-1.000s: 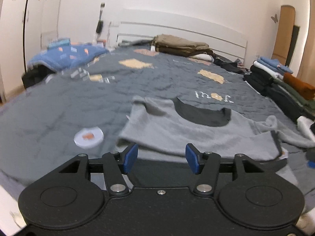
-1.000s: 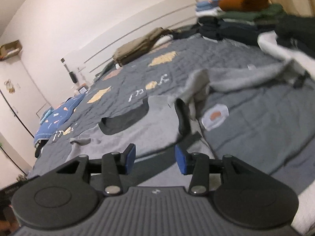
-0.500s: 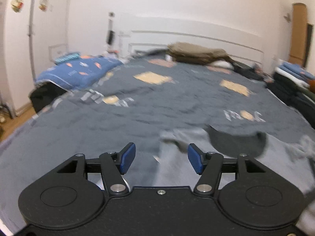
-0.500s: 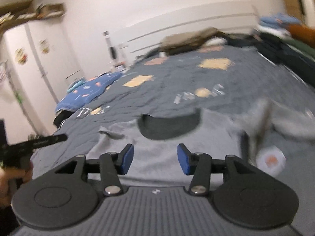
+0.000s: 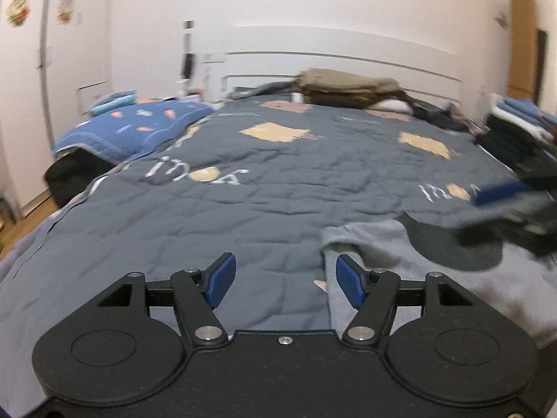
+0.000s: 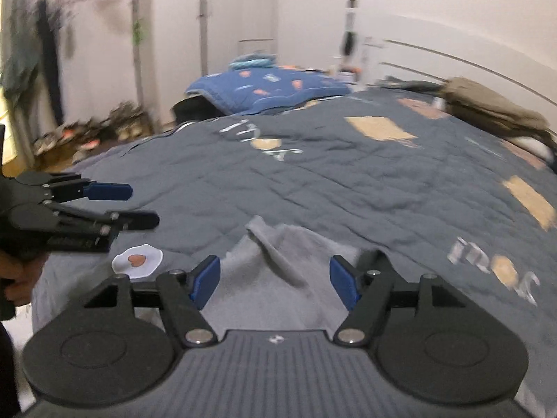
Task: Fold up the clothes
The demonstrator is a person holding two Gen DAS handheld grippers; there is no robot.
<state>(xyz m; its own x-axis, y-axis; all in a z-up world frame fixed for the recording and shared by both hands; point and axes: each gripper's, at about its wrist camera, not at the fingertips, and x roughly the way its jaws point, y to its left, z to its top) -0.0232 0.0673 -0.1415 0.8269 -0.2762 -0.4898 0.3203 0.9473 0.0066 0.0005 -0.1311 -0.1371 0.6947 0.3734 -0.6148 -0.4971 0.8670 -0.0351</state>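
Blue pads tip both tools, and both sets of jaws stand apart with nothing pinched in them. The left gripper (image 5: 285, 285) hangs over the dark grey quilt (image 5: 243, 216), its jaws having just been opening; between them only quilt shows, and the edge of the grey top (image 5: 435, 278) lies just beside its right finger. The right gripper (image 6: 275, 280) is poised over that same grey top (image 6: 264, 285), its jaws also having just been opening, wider than the left's. A raised fold of the cloth sits in the gap between its fingers, but the pads do not press on it.

The grey top lies spread near the foot of the bed, its dark neck opening (image 5: 456, 247) towards the headboard. In the right wrist view the left gripper (image 6: 104, 205) shows side-on at the left edge, held by a hand (image 6: 21, 275), and below it a white round patch with an orange heart (image 6: 137, 261) lies on the cloth. In the left wrist view the right gripper (image 5: 501, 205) is a blurred shape at the right edge, above the neck opening.

Farther out, a blue patterned pillow (image 5: 132, 129) rests at the far left of the bed, a folded olive-brown pile (image 5: 344, 87) by the white headboard (image 5: 348, 52), and stacked folded clothes (image 5: 522, 129) along the right side.
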